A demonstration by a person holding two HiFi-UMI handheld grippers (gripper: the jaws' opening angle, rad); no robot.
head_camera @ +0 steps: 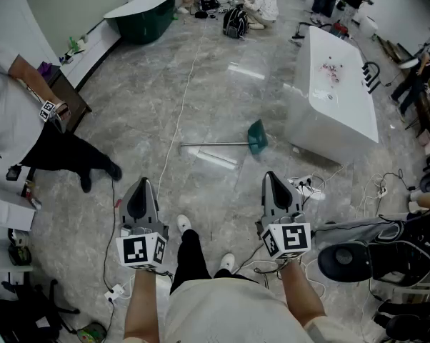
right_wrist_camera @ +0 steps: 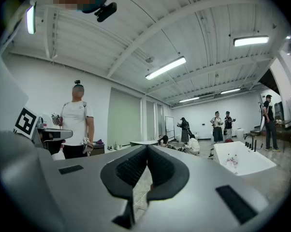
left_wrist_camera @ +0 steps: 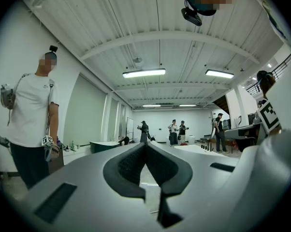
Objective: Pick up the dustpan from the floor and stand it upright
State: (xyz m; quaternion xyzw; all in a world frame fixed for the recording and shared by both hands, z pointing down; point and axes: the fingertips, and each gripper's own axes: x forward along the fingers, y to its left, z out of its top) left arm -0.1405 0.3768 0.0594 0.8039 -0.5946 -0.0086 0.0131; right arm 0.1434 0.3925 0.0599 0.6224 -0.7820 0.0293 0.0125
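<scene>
The dustpan lies flat on the grey marble floor ahead of me: a teal pan (head_camera: 257, 136) with a long thin metal handle (head_camera: 211, 144) running left from it. My left gripper (head_camera: 142, 183) and right gripper (head_camera: 271, 176) are held level, side by side, well short of it and touching nothing. In the left gripper view the left gripper (left_wrist_camera: 145, 145) has its dark pads meeting at the tip, with nothing between them. In the right gripper view the right gripper (right_wrist_camera: 147, 148) stands the same way, shut and empty. The dustpan does not show in either gripper view.
A white bathtub (head_camera: 338, 95) stands just right of the pan. A dark green tub (head_camera: 140, 14) is at the far left. A person (head_camera: 18, 120) stands at my left. Cables and a power strip (head_camera: 305, 186) lie near my right gripper, bags (head_camera: 386, 259) further right.
</scene>
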